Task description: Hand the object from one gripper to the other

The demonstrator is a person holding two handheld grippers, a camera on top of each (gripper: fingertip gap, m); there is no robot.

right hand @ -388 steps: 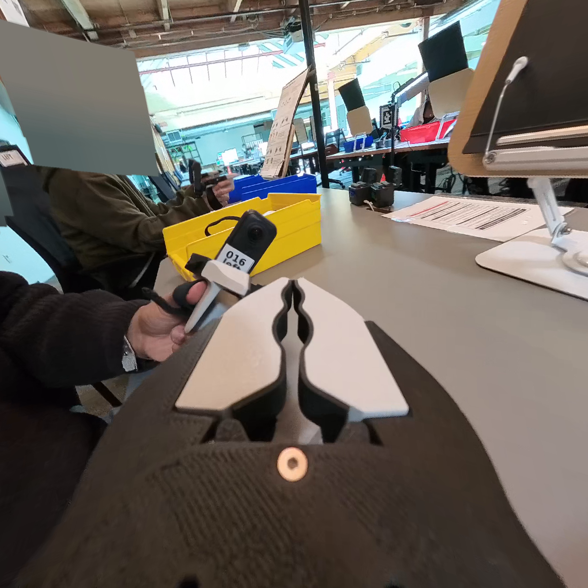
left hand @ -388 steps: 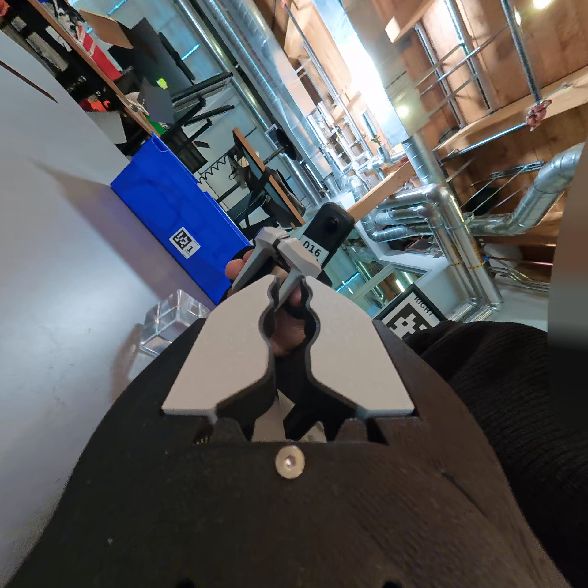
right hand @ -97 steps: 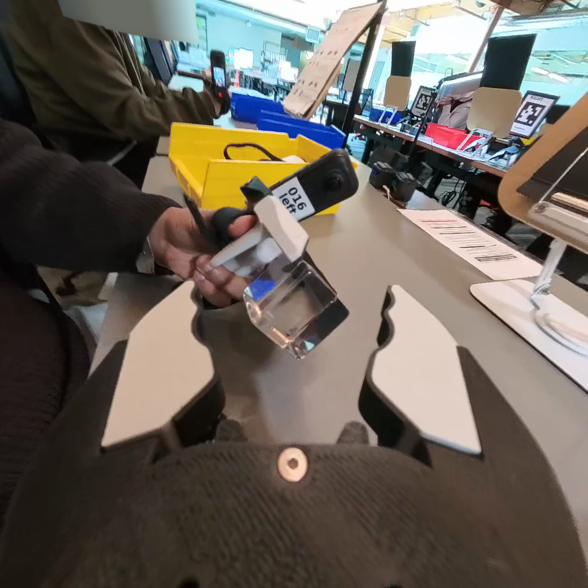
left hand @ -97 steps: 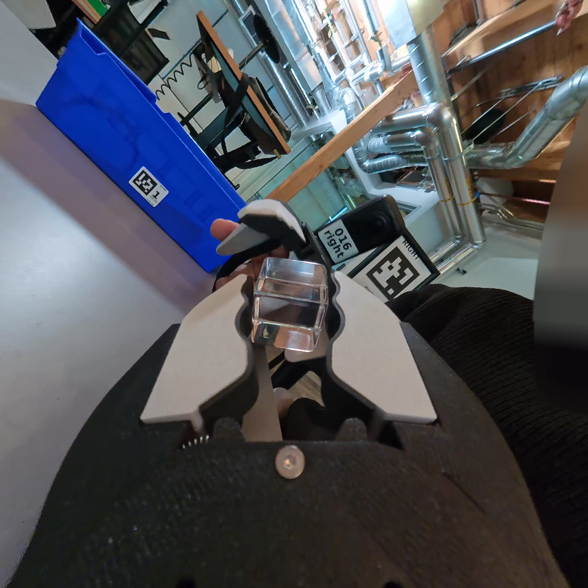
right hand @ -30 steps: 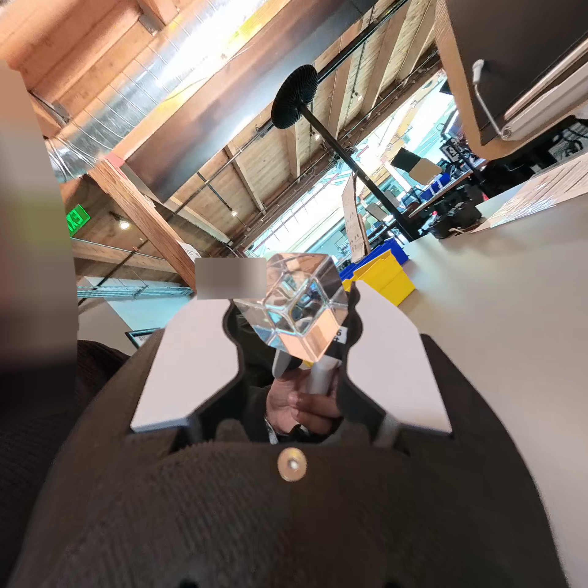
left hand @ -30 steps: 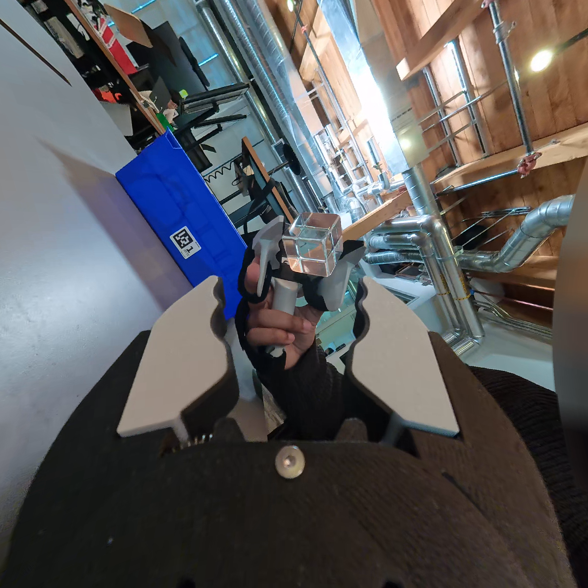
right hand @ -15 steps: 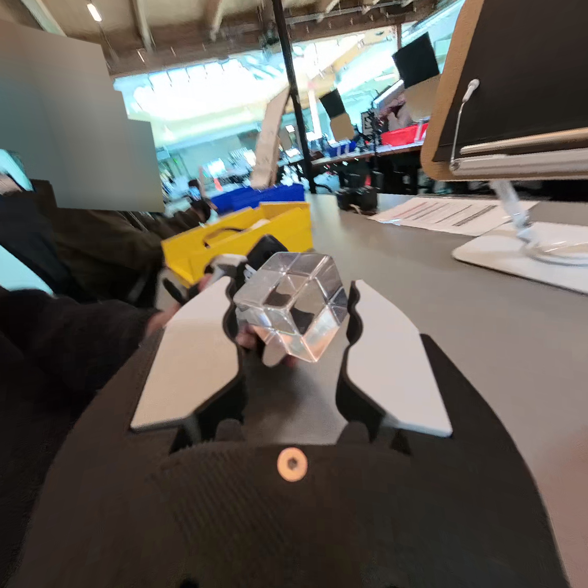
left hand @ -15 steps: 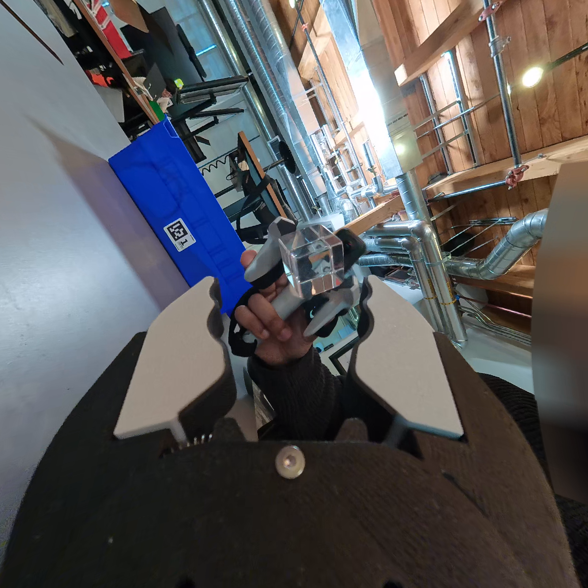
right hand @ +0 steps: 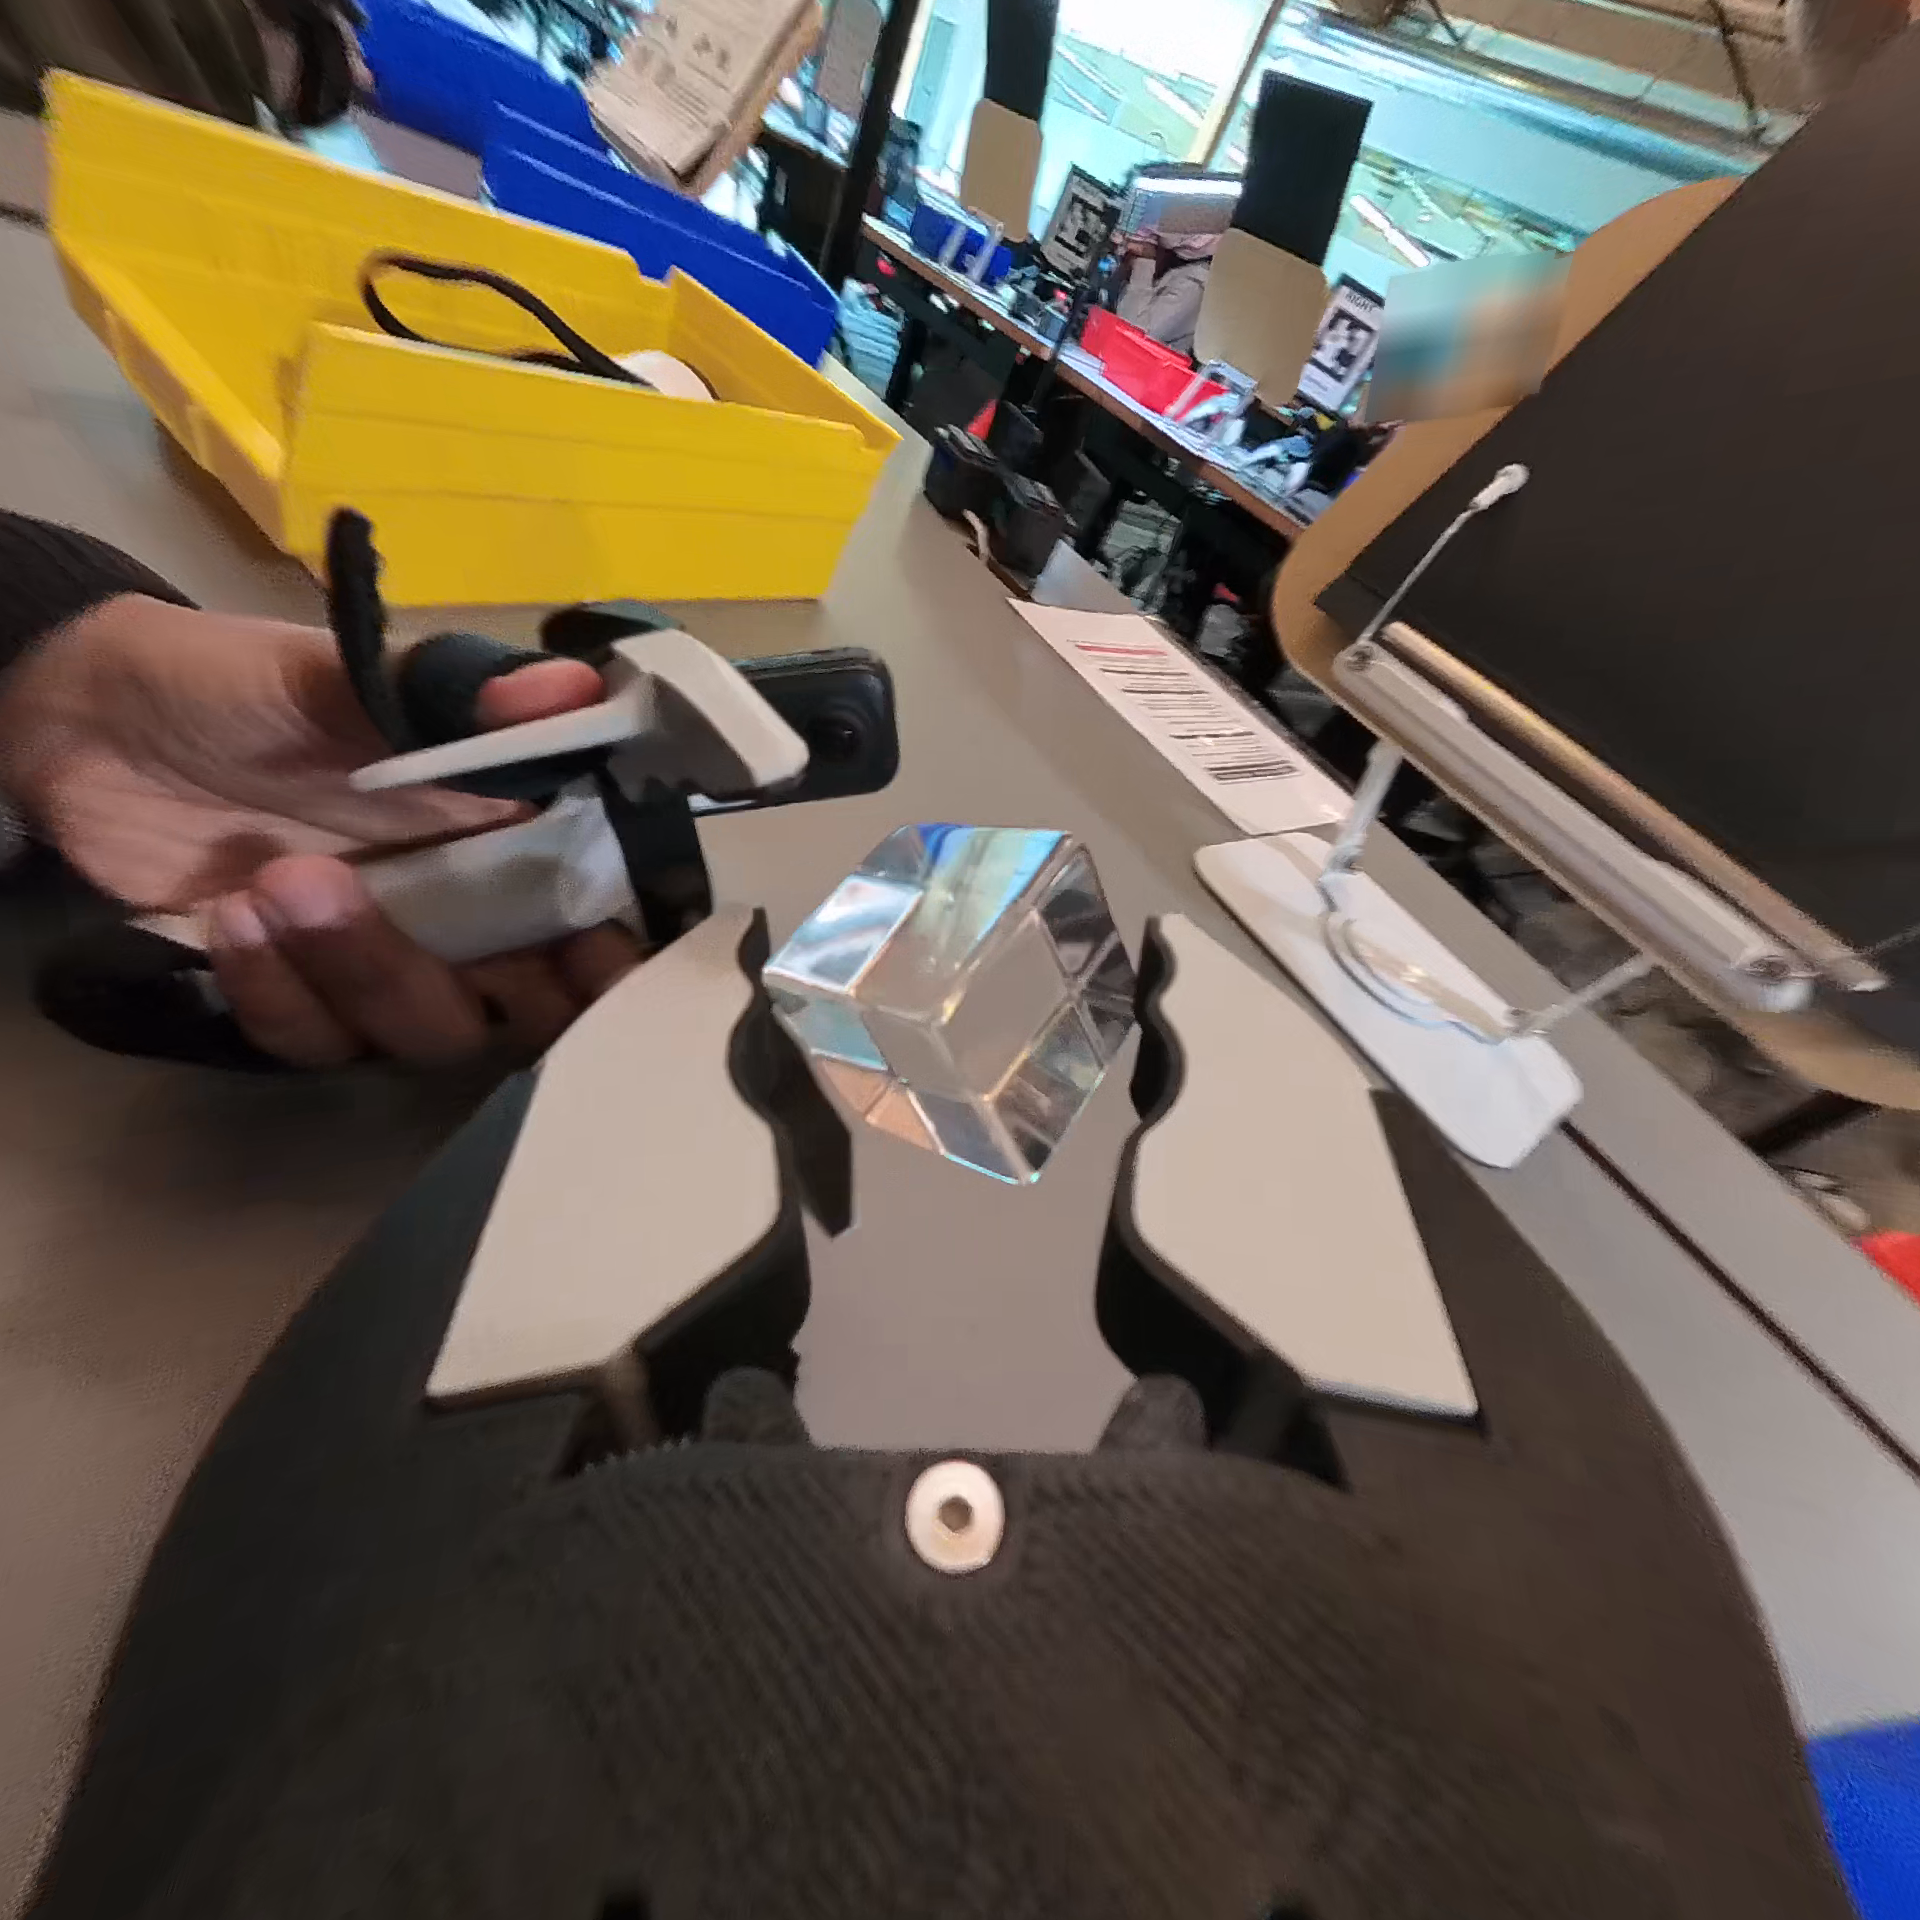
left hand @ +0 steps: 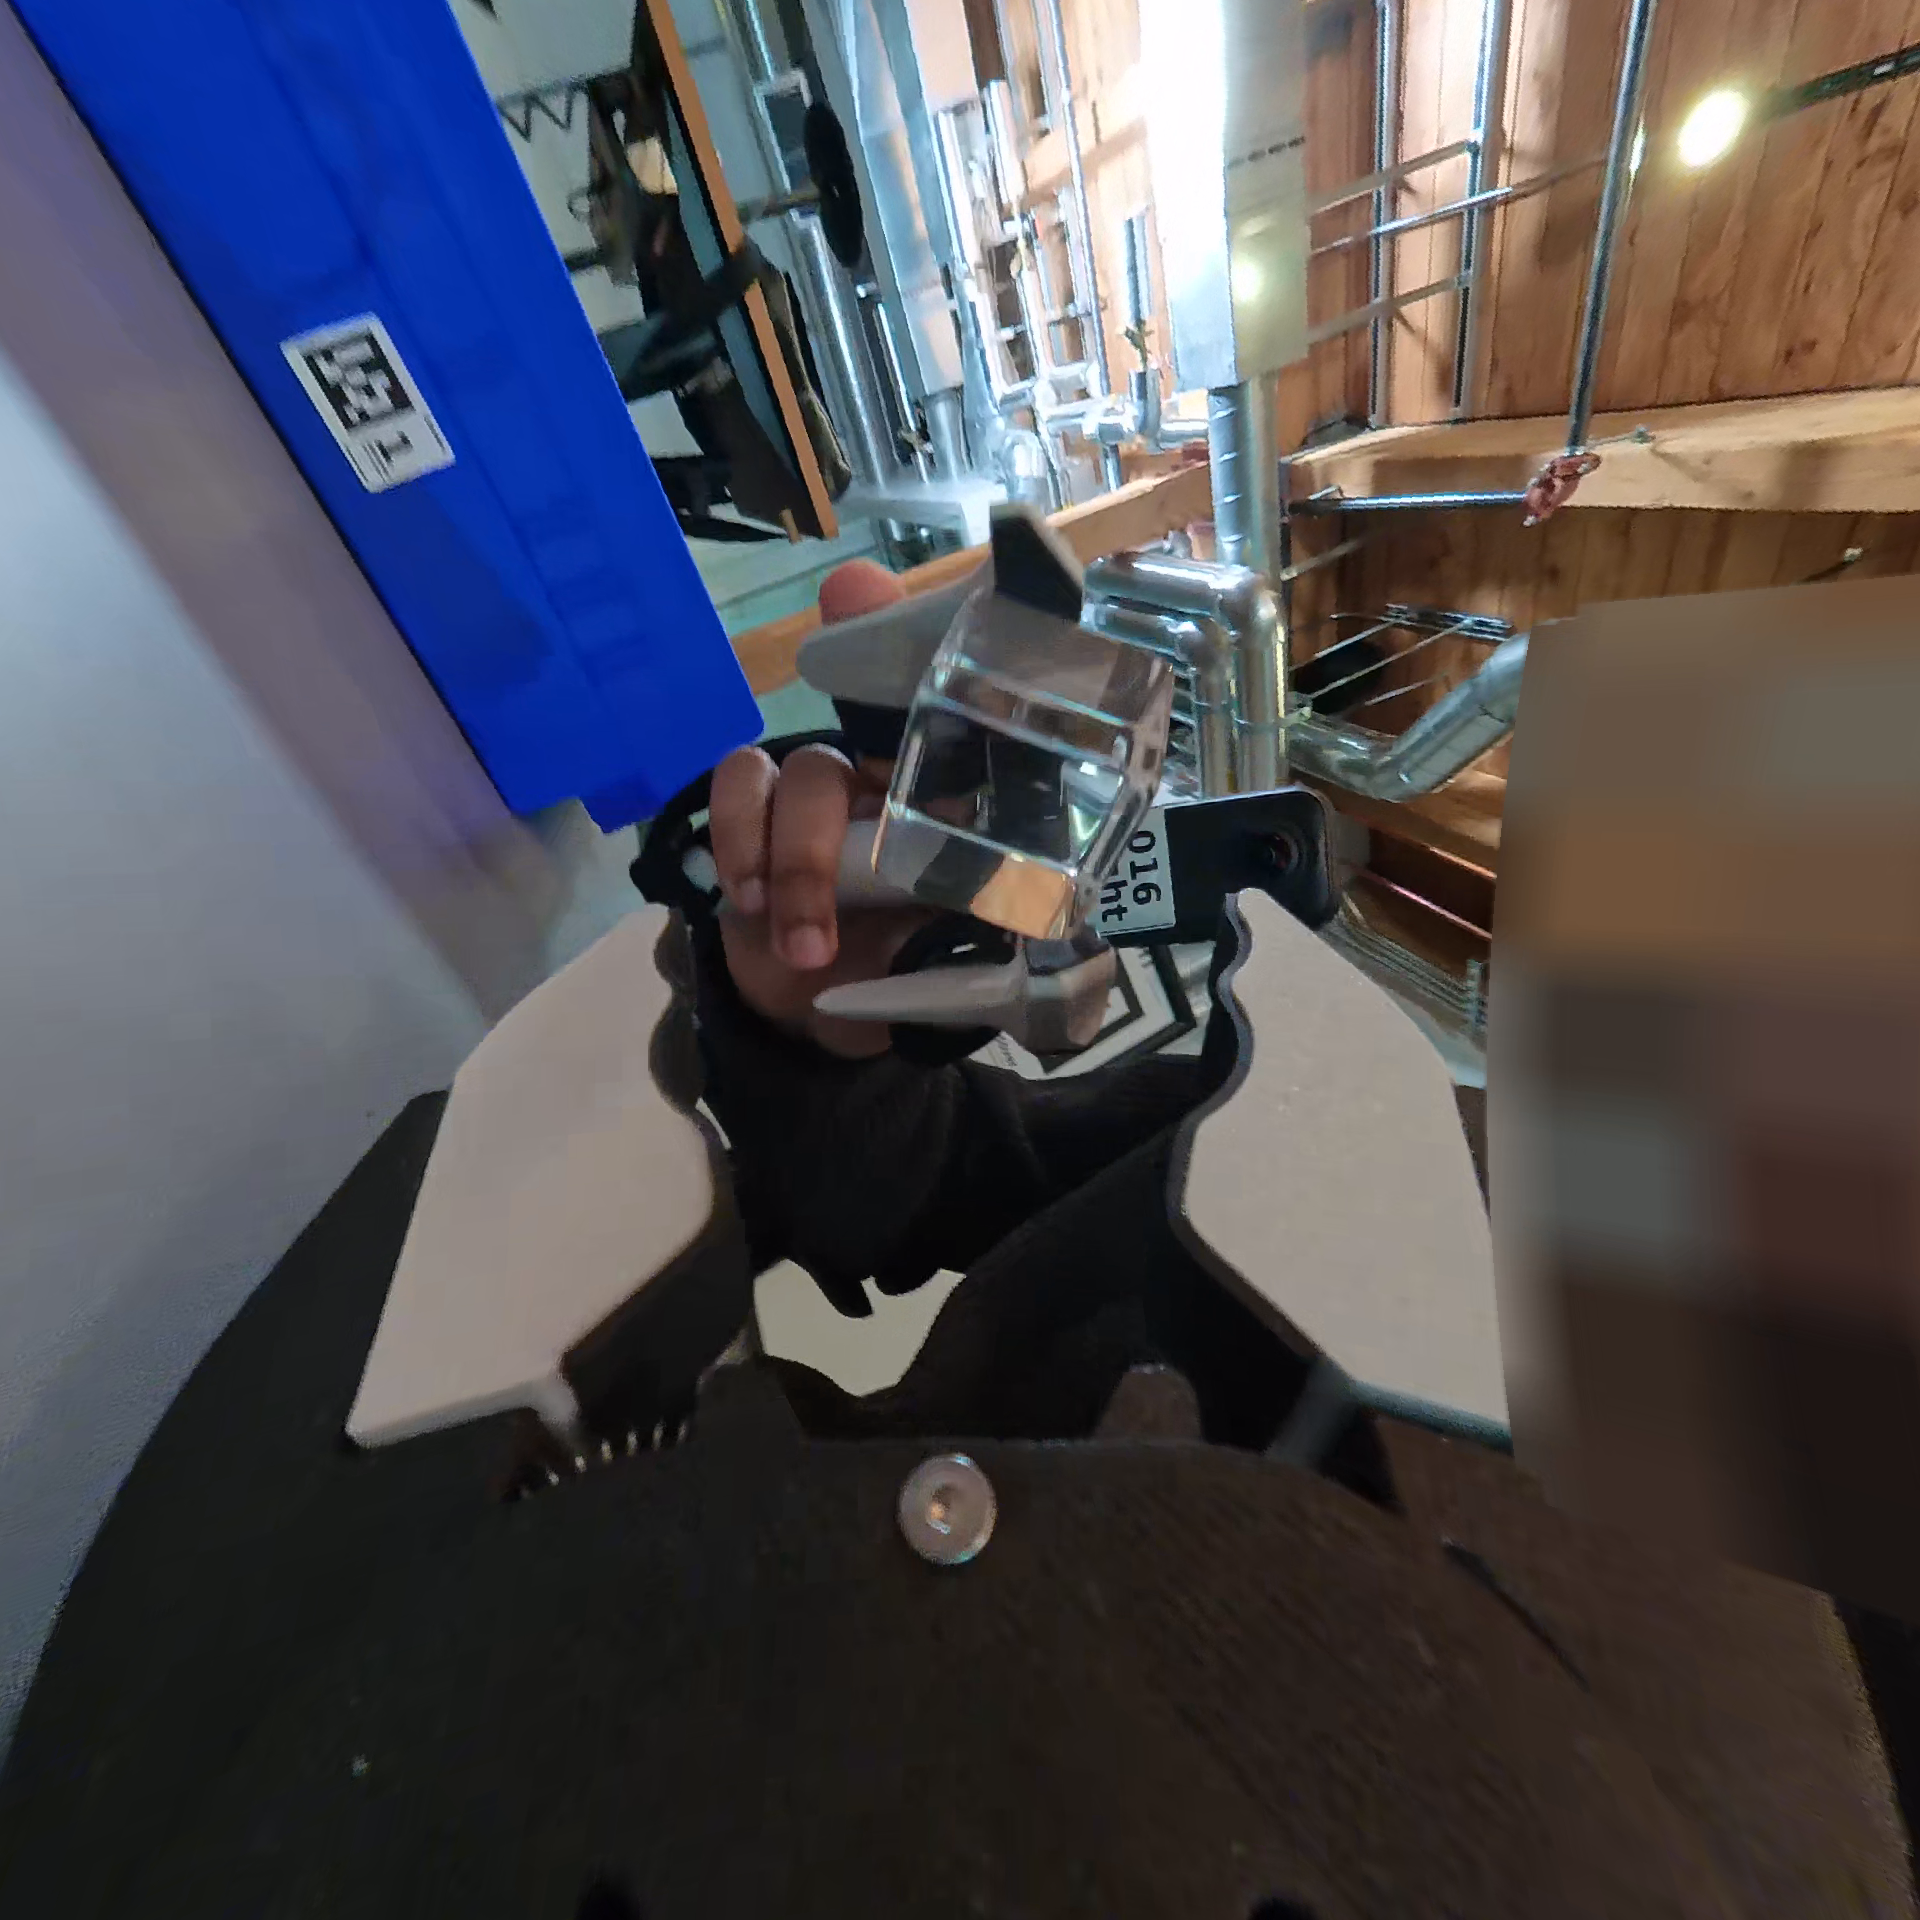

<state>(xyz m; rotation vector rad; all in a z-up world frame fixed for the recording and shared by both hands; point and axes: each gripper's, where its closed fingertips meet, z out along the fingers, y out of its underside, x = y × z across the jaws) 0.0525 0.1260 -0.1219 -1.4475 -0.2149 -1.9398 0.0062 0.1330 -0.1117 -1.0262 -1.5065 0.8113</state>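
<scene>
A clear glass cube (right hand: 951, 1003) sits between the two pads of my right gripper (right hand: 951, 935), which is shut on it and holds it above the grey table (right hand: 935, 665). In the left wrist view the same cube (left hand: 1023, 774) shows just ahead, clamped between the right gripper's fingers (left hand: 925, 1003), with a hand around its handle. My left gripper (left hand: 951, 914) is open and empty, its pads wide apart a little short of the cube. It also shows in the right wrist view (right hand: 655, 790), held in a hand to the left of the cube.
A yellow bin (right hand: 520, 468) with a black cord in it stands on the table at the back left. A white monitor stand base (right hand: 1403, 997) and a printed sheet (right hand: 1174, 707) lie to the right. A blue bin (left hand: 416, 364) stands close on the left. The tips of both grippers are at nearly the same place.
My right gripper has swung down from pointing at the ceiling to pointing over the table, still holding the cube. The cube has come nearer to my open left gripper.
</scene>
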